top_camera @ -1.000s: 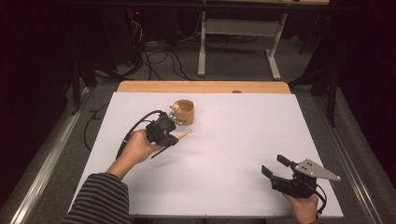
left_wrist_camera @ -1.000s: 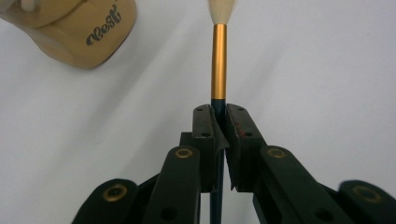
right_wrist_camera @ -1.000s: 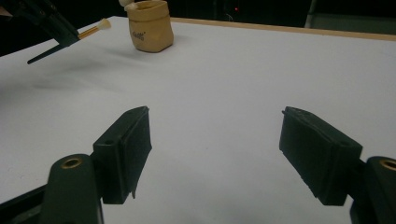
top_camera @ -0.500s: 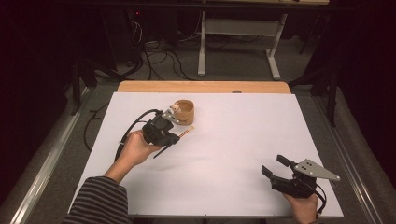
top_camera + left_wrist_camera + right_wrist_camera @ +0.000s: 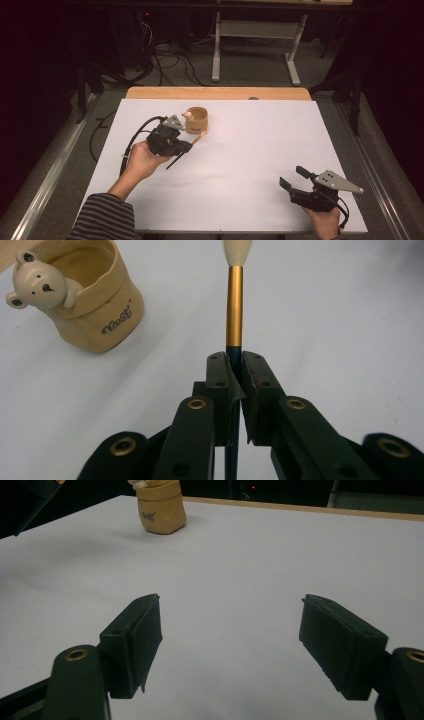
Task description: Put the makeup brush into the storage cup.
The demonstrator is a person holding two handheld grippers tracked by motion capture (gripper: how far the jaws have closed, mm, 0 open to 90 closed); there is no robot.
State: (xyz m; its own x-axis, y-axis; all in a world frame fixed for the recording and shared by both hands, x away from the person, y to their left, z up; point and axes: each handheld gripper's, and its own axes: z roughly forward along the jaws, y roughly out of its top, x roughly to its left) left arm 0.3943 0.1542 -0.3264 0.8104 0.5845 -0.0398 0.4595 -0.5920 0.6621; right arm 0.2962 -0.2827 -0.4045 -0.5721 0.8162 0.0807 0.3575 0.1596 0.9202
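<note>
Gold-banded, dark-handled brush (image 5: 235, 305) pinched in left gripper (image 5: 235, 365) jaws | tan bear-faced cup (image 5: 90, 295) beside: tilt bristles upward before insertion | right gripper (image 5: 230, 645) jaws spread, idle.

Table (image 5: 240, 165): white top, tan wooden far edge.
Cup (image 5: 95, 310): beige, cream bear figure on rim, dark script.
Brush (image 5: 235, 305): gold ferrule, white bristles, dark handle.
Left gripper (image 5: 235, 365) and right gripper (image 5: 230, 645): black, brass-coloured rivets.
Sleeve (image 5: 105, 220): dark and grey stripes.
</note>
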